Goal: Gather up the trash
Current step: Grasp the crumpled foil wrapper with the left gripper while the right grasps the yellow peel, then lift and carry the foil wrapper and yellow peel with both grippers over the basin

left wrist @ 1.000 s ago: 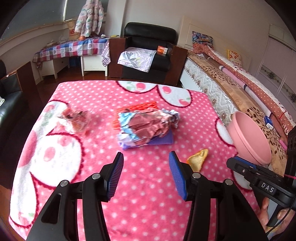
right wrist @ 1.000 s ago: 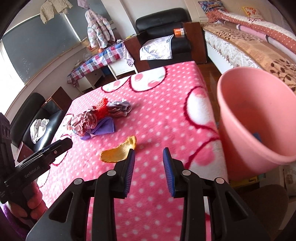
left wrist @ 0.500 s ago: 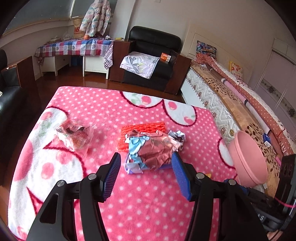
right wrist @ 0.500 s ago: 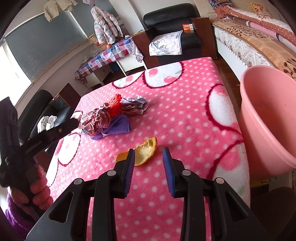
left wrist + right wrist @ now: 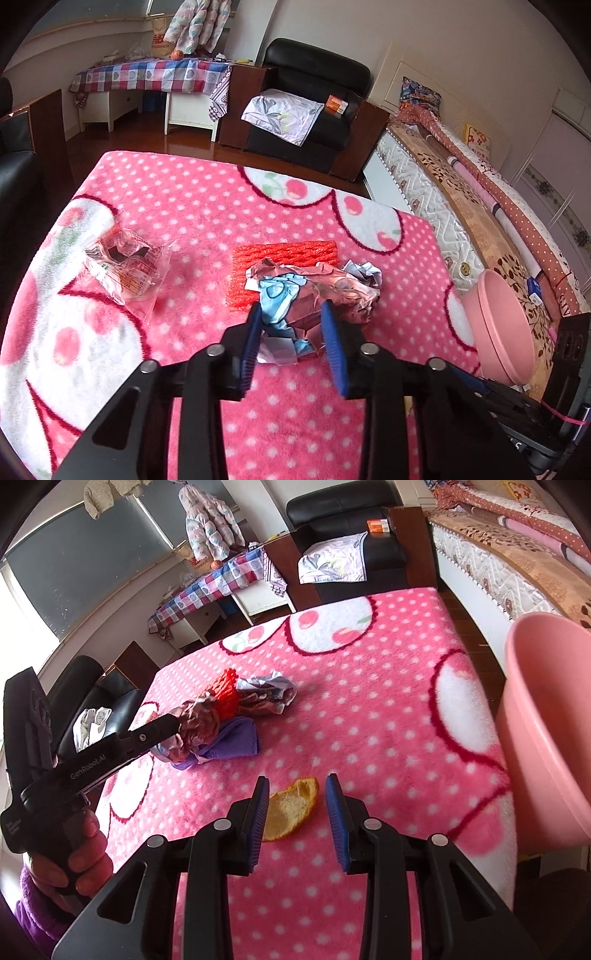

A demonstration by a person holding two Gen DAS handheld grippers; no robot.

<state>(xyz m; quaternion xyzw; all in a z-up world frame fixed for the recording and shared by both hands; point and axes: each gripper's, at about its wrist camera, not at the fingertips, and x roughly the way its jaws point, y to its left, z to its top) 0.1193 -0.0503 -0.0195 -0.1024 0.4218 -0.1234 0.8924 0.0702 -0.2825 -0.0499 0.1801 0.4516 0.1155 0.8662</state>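
Observation:
A crumpled pink-and-blue foil wrapper point(image 5: 314, 291) lies on the pink dotted blanket point(image 5: 192, 206). My left gripper point(image 5: 291, 306) is closing on it, and both blue pads touch its sides. From the right wrist view the left gripper point(image 5: 162, 727) reaches into that same pile. An orange peel point(image 5: 291, 808) lies between the fingers of my right gripper point(image 5: 297, 779); the jaws stand apart and the right pad is clear of the peel. A pink bin point(image 5: 546, 720) stands off the blanket's right edge.
Behind the wrapper lie a red foam net point(image 5: 284, 251) and crumpled white paper point(image 5: 364, 271); a purple cloth point(image 5: 236, 740) sits under the pile. A clear plastic bag point(image 5: 125, 269) lies at the left. A bed point(image 5: 480, 192) runs along the right and a black armchair point(image 5: 314, 110) stands beyond.
My left gripper moved forward over the foil wrapper and its jaws narrowed onto it. My right gripper moved forward until the orange peel lay between its fingers; its gap stayed the same.

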